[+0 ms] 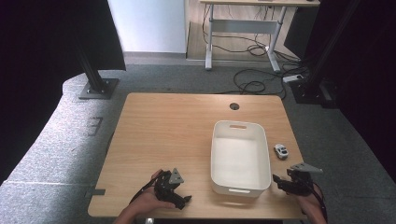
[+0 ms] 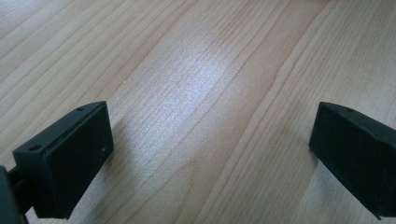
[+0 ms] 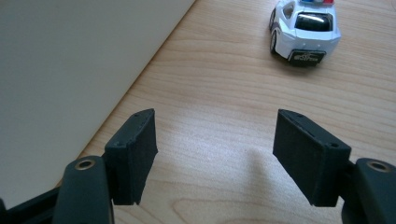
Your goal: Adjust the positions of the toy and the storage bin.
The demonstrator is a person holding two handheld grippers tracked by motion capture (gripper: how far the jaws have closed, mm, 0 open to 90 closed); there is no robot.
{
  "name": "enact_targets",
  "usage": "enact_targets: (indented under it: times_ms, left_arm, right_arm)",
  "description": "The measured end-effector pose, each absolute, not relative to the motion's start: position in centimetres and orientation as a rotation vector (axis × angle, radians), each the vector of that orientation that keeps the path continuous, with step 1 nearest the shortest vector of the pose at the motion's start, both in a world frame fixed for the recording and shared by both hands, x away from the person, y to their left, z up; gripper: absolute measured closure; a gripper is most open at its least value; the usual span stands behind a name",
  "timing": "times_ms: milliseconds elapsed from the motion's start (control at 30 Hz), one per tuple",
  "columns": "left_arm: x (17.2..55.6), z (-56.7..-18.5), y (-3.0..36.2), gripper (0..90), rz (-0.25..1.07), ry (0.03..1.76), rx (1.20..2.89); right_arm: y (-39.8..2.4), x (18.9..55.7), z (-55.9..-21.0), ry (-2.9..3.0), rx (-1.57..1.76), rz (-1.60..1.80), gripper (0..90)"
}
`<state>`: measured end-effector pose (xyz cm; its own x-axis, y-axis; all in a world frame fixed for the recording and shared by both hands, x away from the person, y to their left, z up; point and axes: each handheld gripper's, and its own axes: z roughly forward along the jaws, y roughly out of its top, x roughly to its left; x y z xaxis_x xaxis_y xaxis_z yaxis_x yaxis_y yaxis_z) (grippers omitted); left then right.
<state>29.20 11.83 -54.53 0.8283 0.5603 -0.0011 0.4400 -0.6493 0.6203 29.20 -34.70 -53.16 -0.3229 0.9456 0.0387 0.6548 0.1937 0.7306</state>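
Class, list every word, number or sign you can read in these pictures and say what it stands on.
Rear plate of the small white toy police car: light lettering, too blurred to read.
White plastic bin: no text.
Light wooden table: no text.

The toy car [image 3: 304, 30] is running off the top edge of the right gripper view, roof lights cropped. In the high view it is appearing too small for detail. The person's forearms are leaving the bottom edge.
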Motion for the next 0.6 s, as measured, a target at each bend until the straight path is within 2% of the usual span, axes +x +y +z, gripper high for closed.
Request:
enact_targets:
  times_ms: [600]
  left_arm:
    - [29.25,-54.54,11.85,0.1,0.250,0.723,2.381]
  right_arm:
    - [-34.99,29.19,-53.13,2.020,1.511,0.923,27.7]
